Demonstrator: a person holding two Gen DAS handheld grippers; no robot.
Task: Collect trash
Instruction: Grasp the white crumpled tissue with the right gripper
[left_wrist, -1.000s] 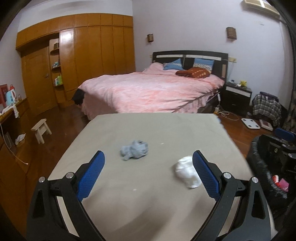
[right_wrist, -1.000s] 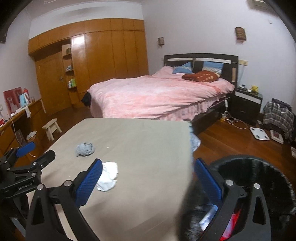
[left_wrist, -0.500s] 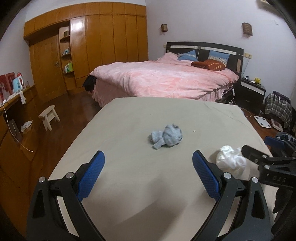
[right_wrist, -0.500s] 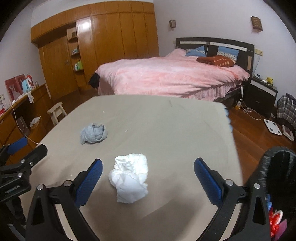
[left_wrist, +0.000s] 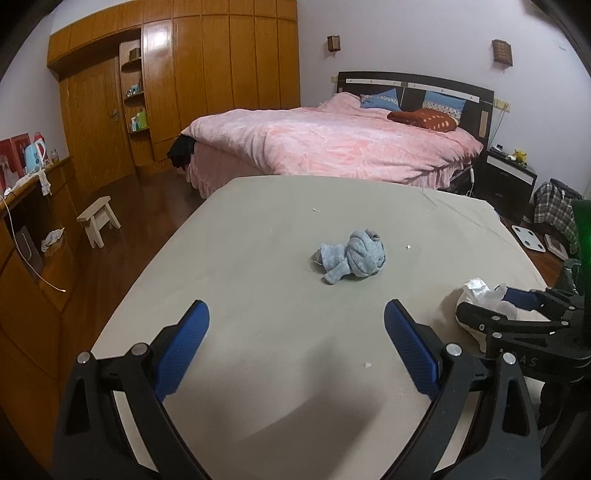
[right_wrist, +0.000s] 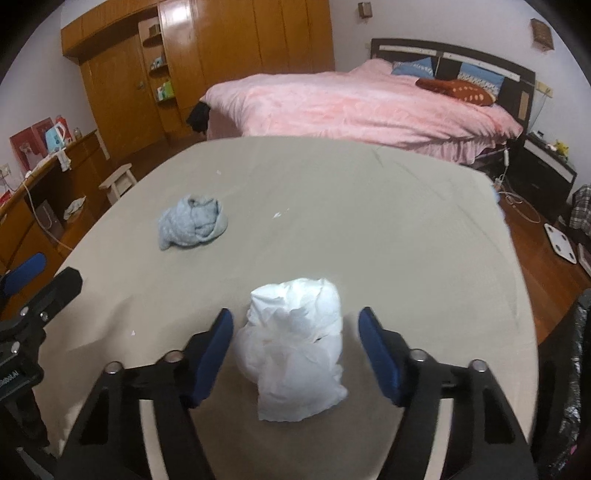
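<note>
A crumpled white tissue wad (right_wrist: 295, 332) lies on the beige table (right_wrist: 369, 221) between the open fingers of my right gripper (right_wrist: 295, 343), untouched by the pads. The wad also shows in the left wrist view (left_wrist: 484, 295), partly hidden by the right gripper (left_wrist: 517, 314). A balled grey-blue sock (left_wrist: 352, 254) lies mid-table, ahead of my open, empty left gripper (left_wrist: 295, 343); it also shows in the right wrist view (right_wrist: 194, 221).
A black trash bin's rim (right_wrist: 576, 369) stands off the table's right edge. A pink bed (left_wrist: 332, 144) lies beyond the table, a wooden wardrobe (left_wrist: 184, 81) and small stool (left_wrist: 99, 218) to the left. Small paper scraps (left_wrist: 367, 364) dot the table.
My right gripper has swung from the bin to the table and come down around the white wad, its fingers narrowing. My left gripper has shifted so the sock sits nearer centre.
</note>
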